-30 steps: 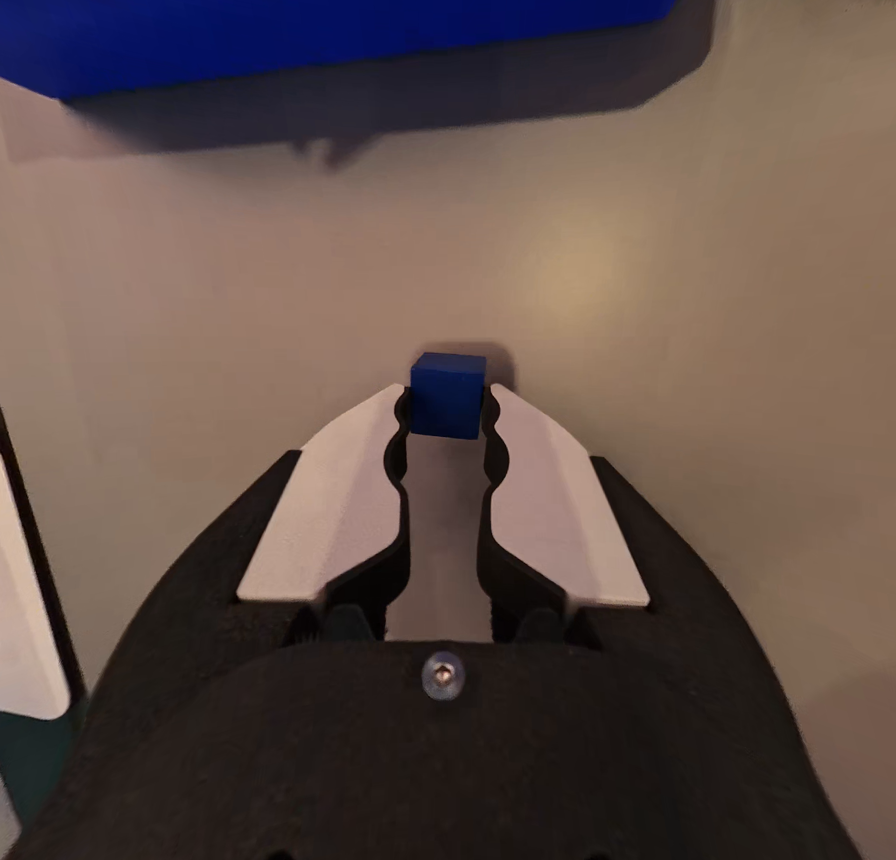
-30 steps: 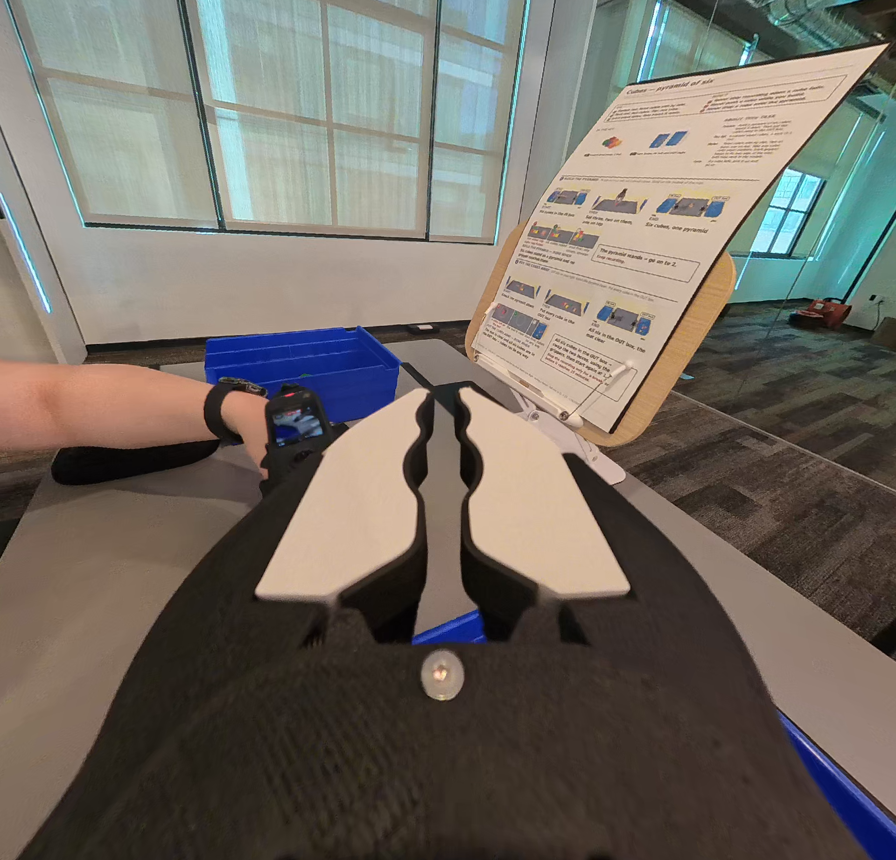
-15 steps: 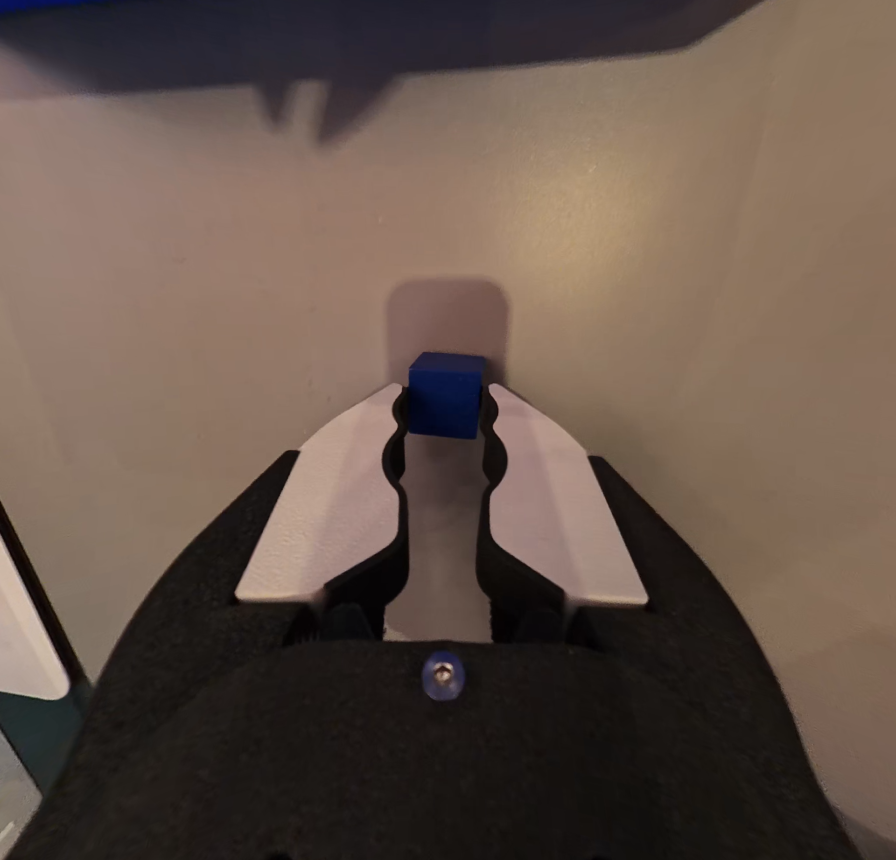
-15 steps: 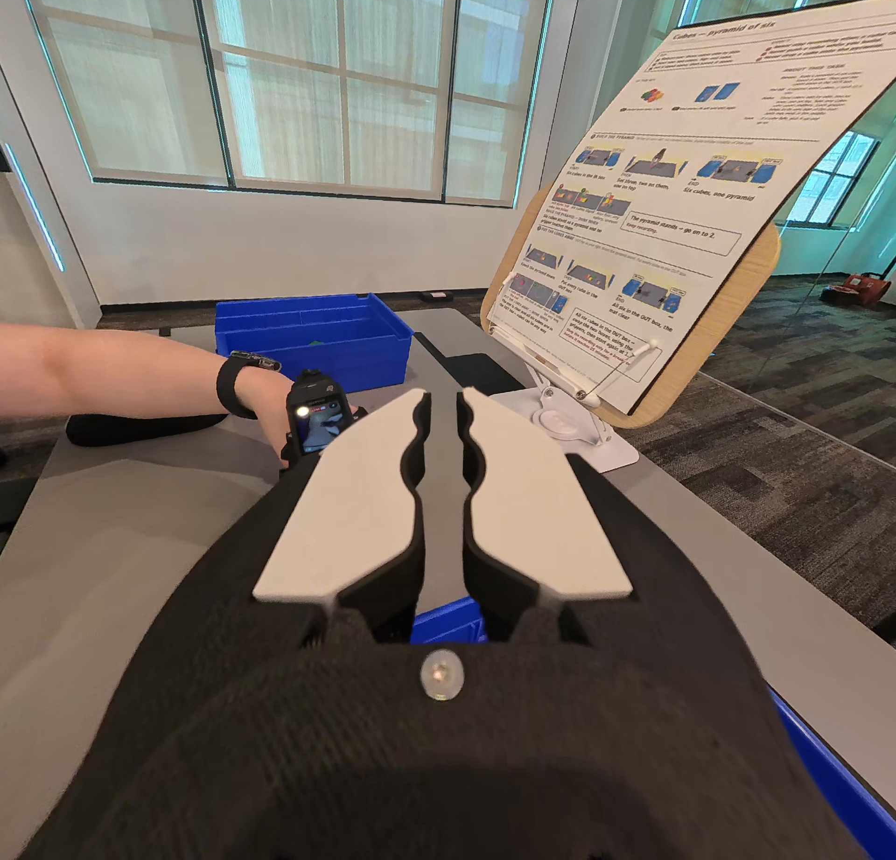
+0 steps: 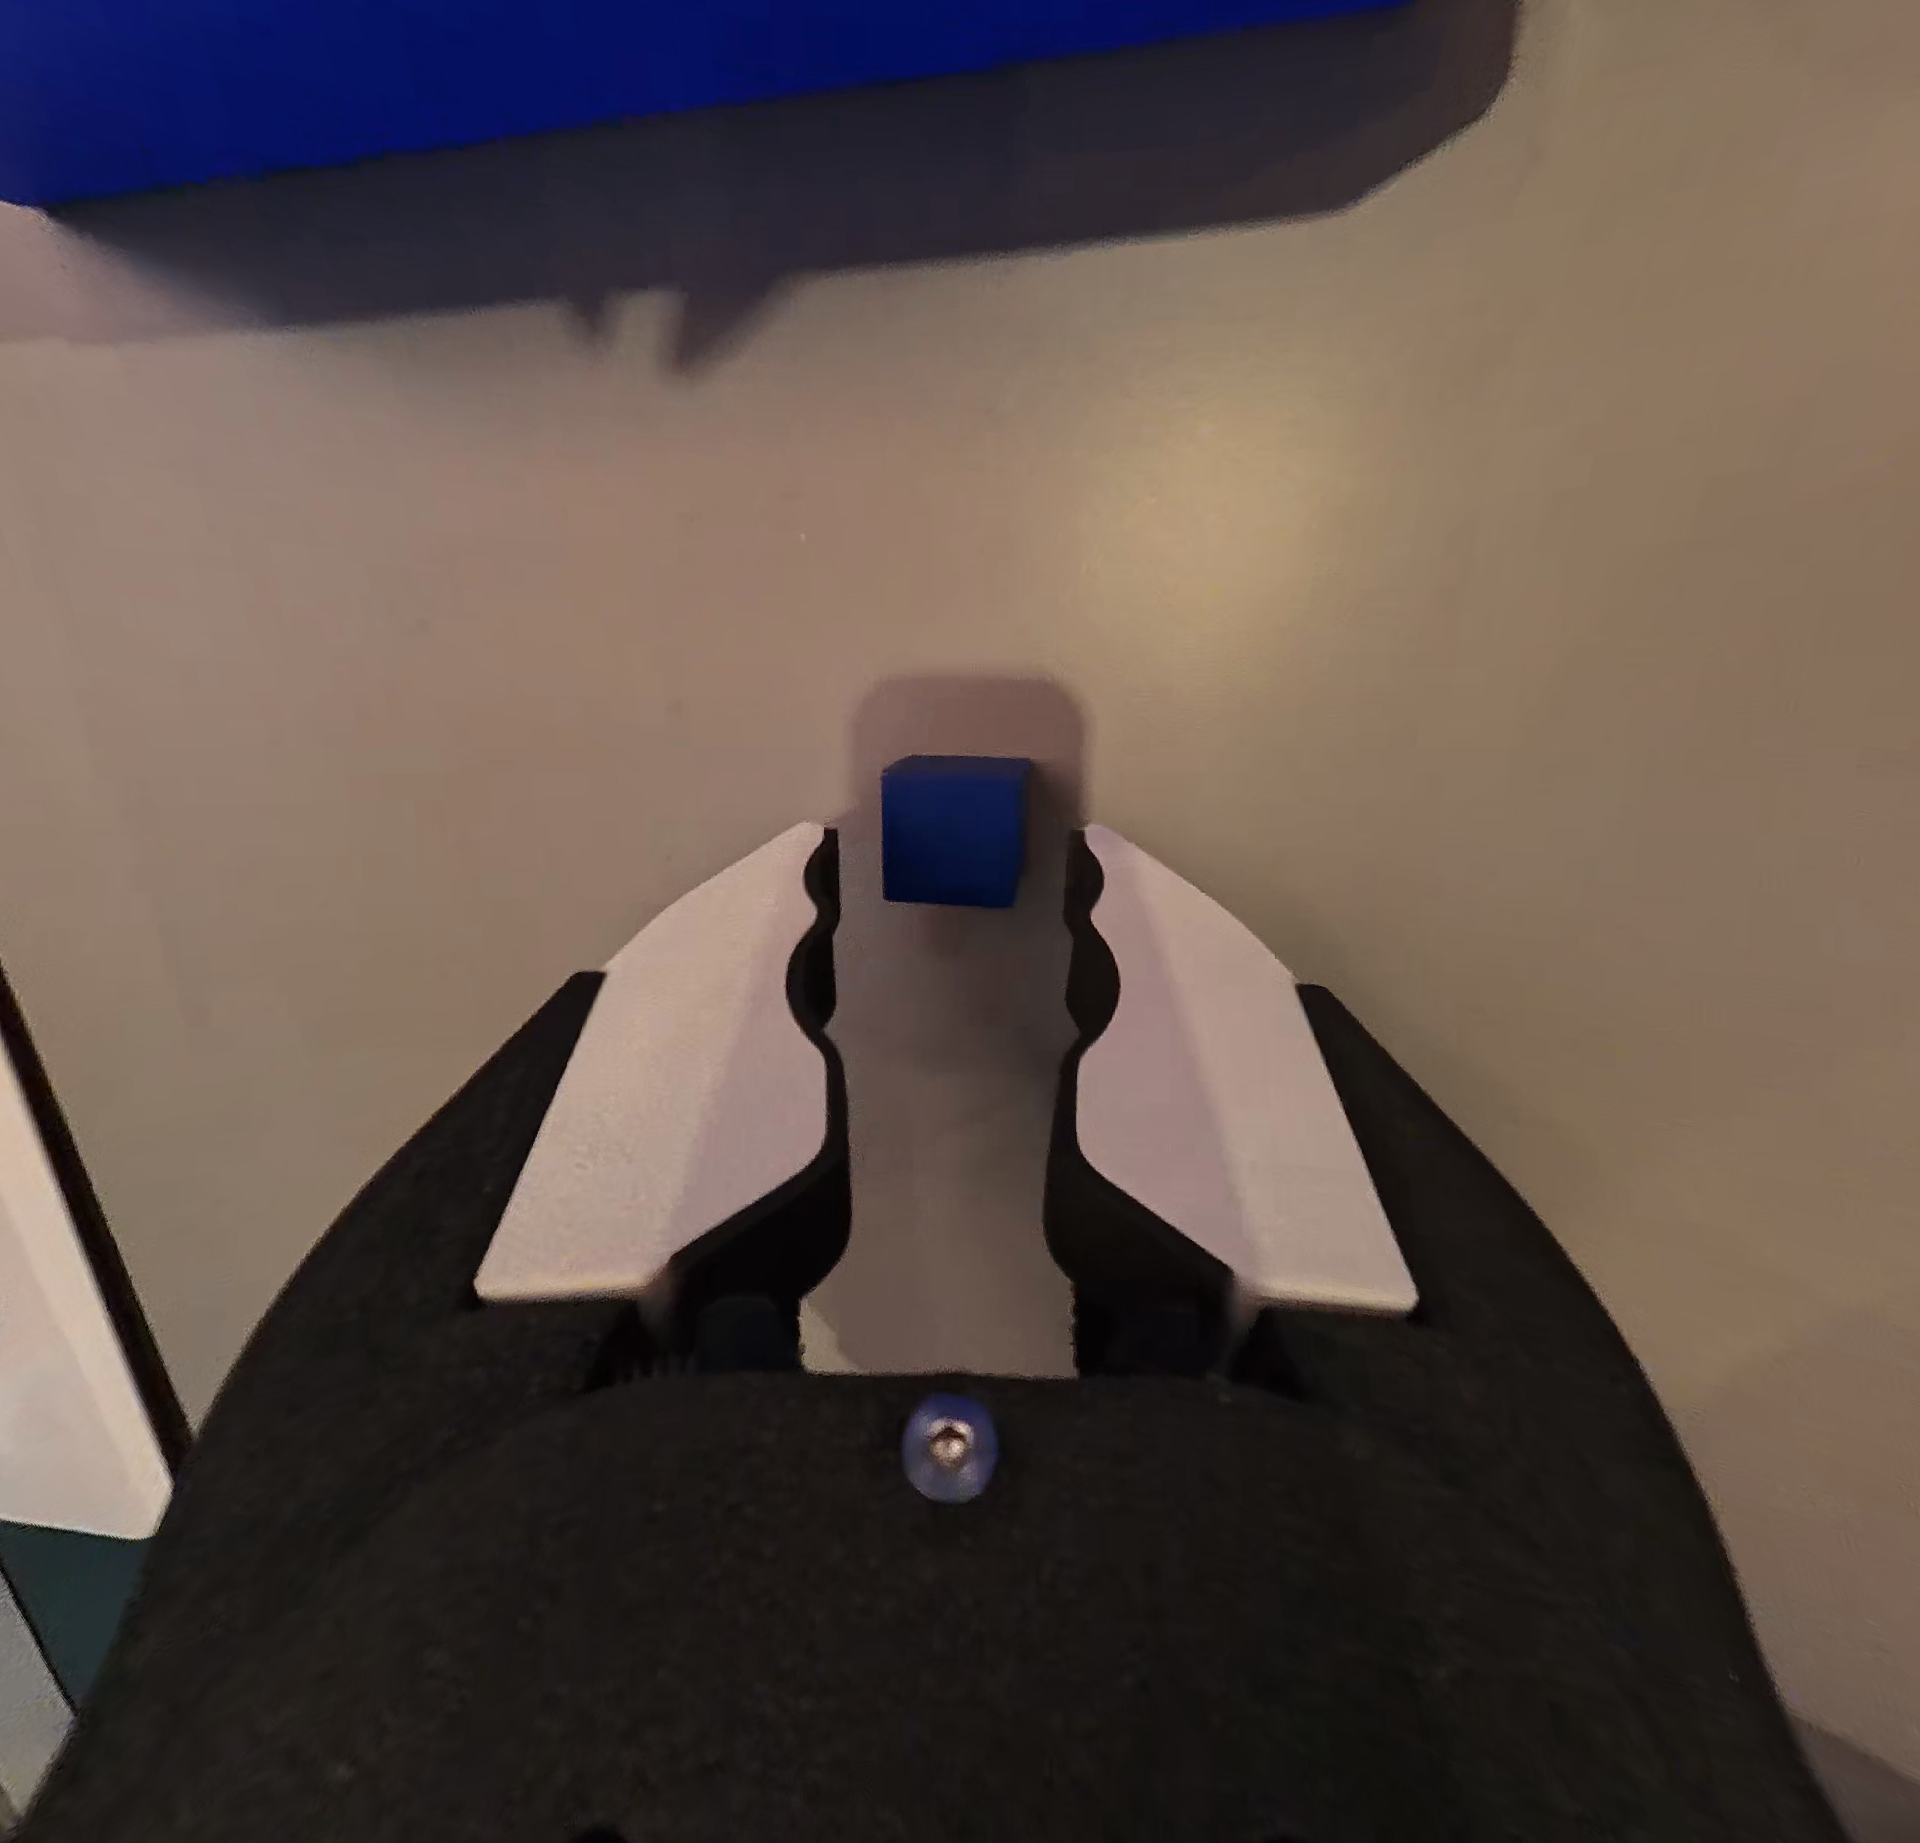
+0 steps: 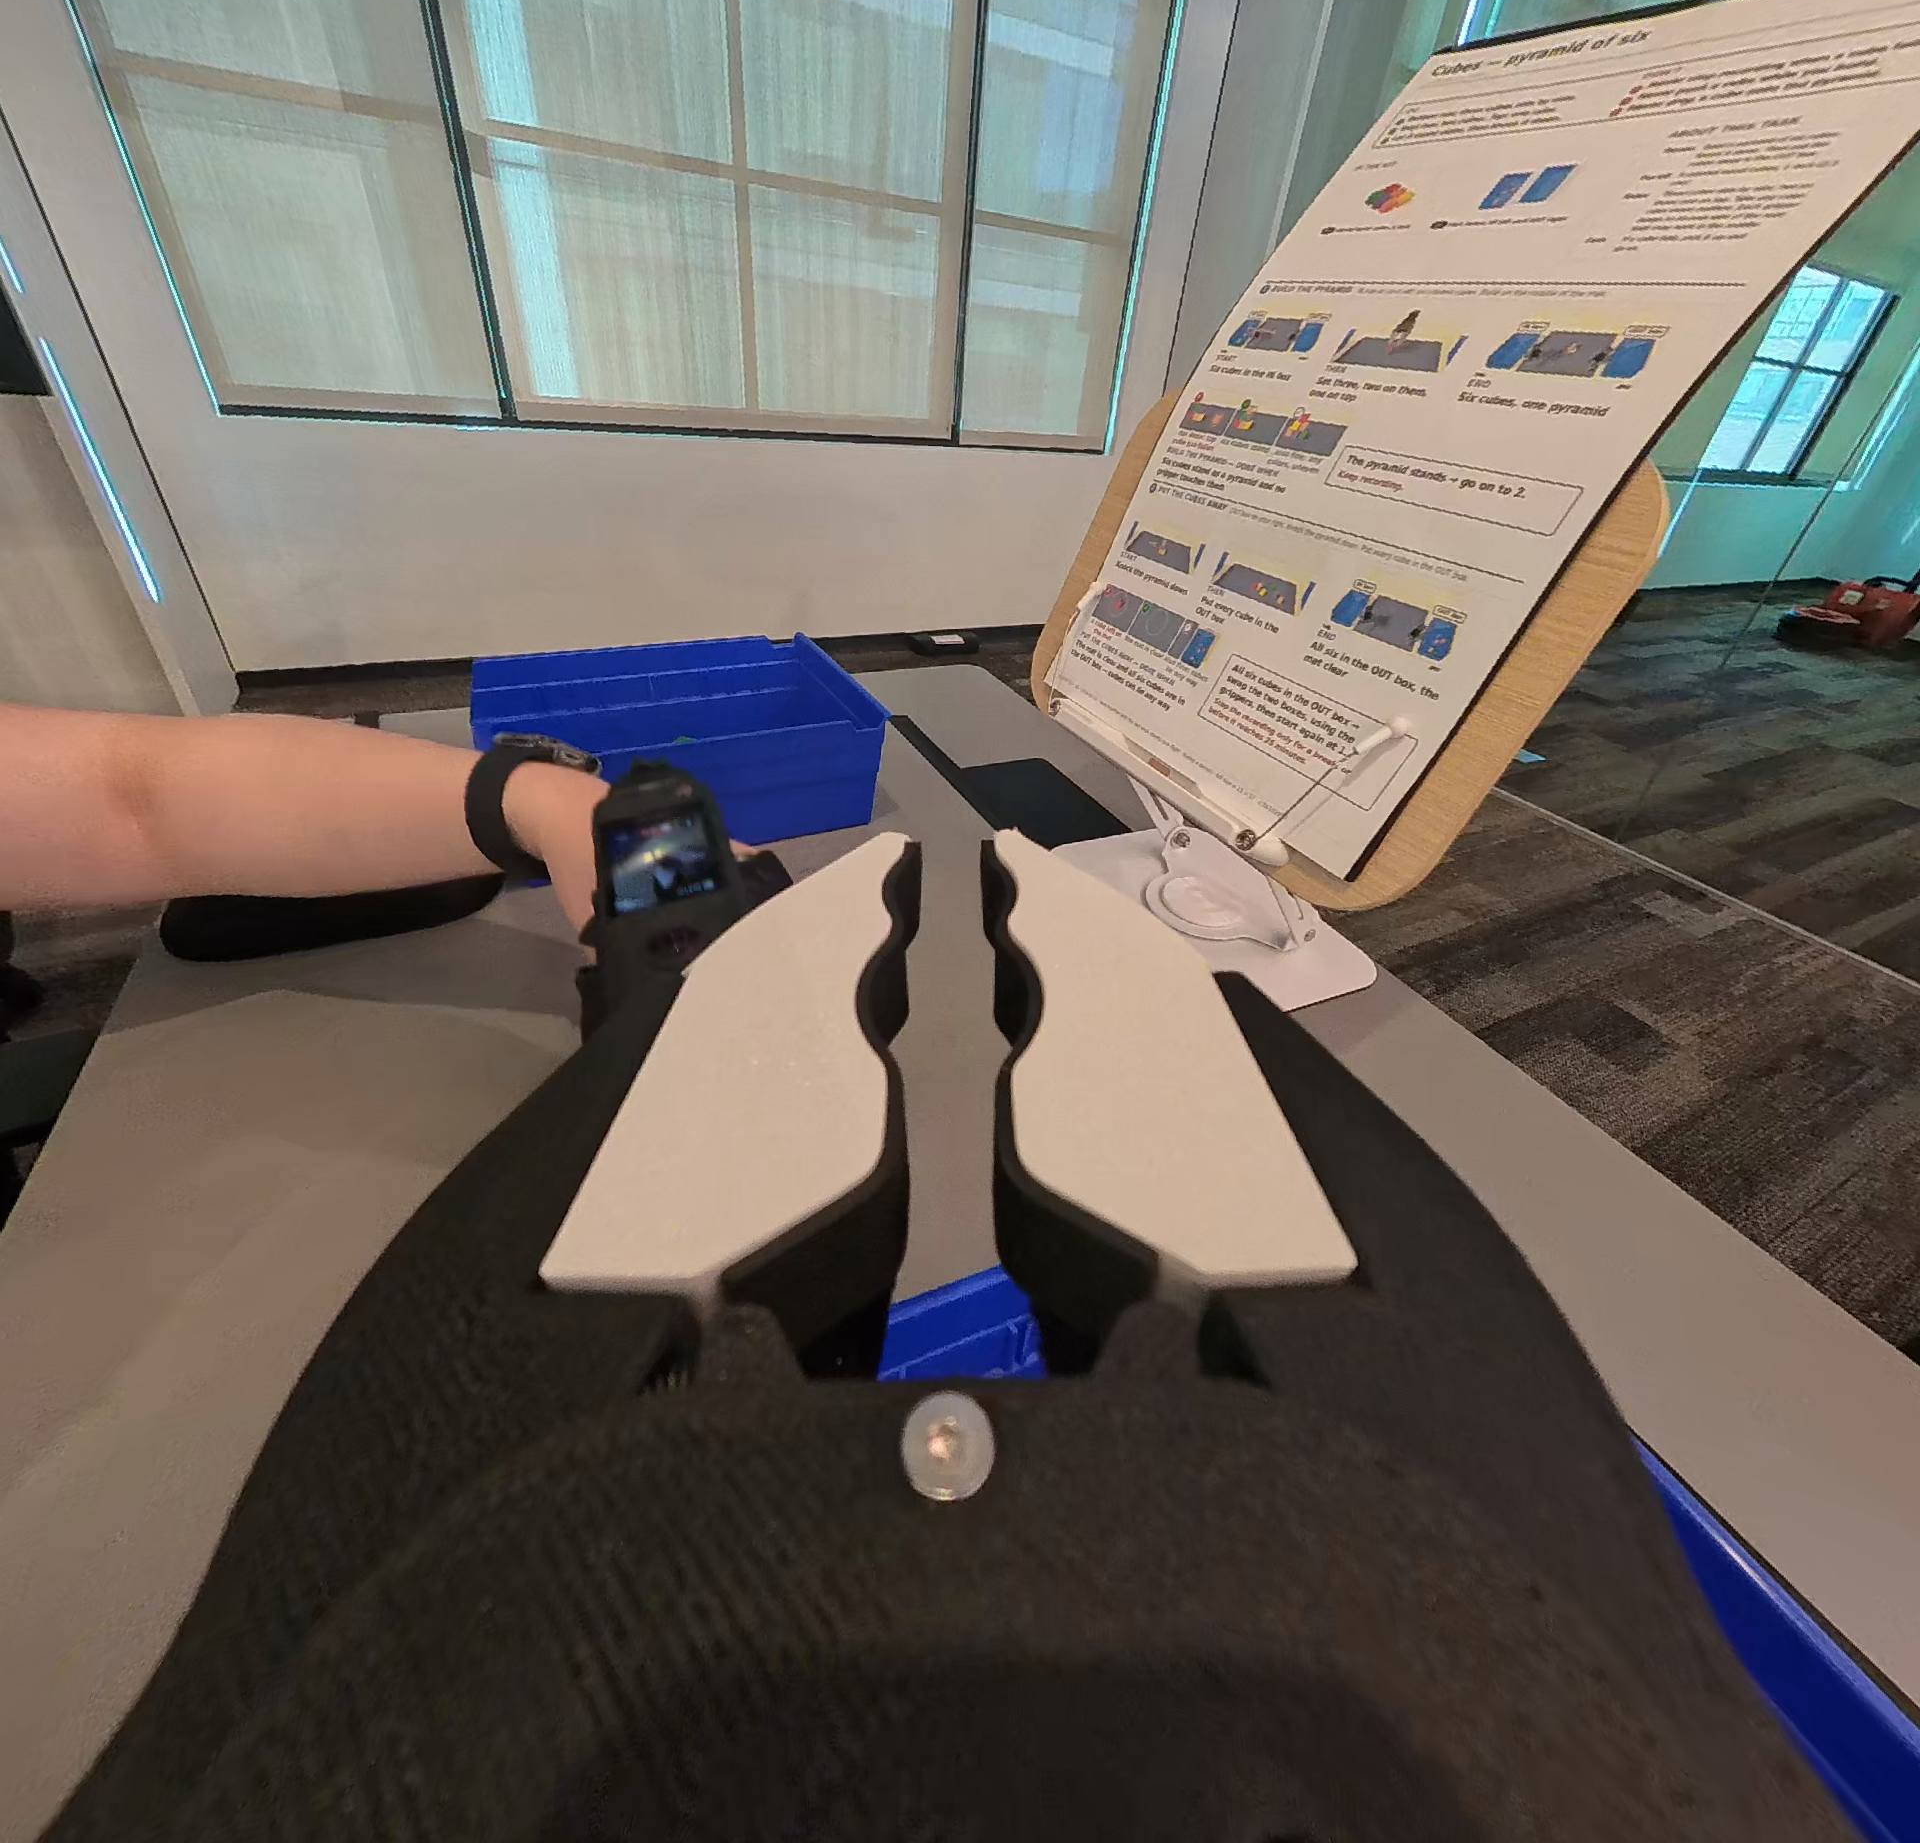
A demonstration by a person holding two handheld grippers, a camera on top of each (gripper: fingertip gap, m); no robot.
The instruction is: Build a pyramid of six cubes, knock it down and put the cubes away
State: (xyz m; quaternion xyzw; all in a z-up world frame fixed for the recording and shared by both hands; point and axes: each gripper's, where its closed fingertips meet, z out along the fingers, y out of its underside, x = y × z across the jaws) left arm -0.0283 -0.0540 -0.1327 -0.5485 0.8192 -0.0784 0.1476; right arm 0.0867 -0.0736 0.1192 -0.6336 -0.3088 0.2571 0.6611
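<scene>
A small blue cube (image 5: 951,829) sits on the grey table (image 5: 1351,754) between the tips of my left gripper (image 5: 951,837). The jaws are open, with a gap on each side of the cube. A blue box (image 5: 727,27) lies beyond it at the top of the left wrist view. My right gripper (image 6: 953,848) is shut and empty, held above the table over a second blue box (image 6: 1787,1668). In the right wrist view the left gripper (image 6: 665,858) shows in a person's hand, in front of the far blue box (image 6: 675,723).
A tilted instruction board on a wooden stand (image 6: 1455,422) stands at the table's right edge, on a white base (image 6: 1226,900). A black pad (image 6: 1039,796) lies beside it. A black wrist rest (image 6: 332,910) lies at the left. A white object (image 5: 52,1326) shows at the left edge. My right fingertips sit around 25 cm from my left ones.
My left gripper has opened and let go of the blue cube, which now rests on the table. The right gripper has stayed shut and shifted only slightly.
</scene>
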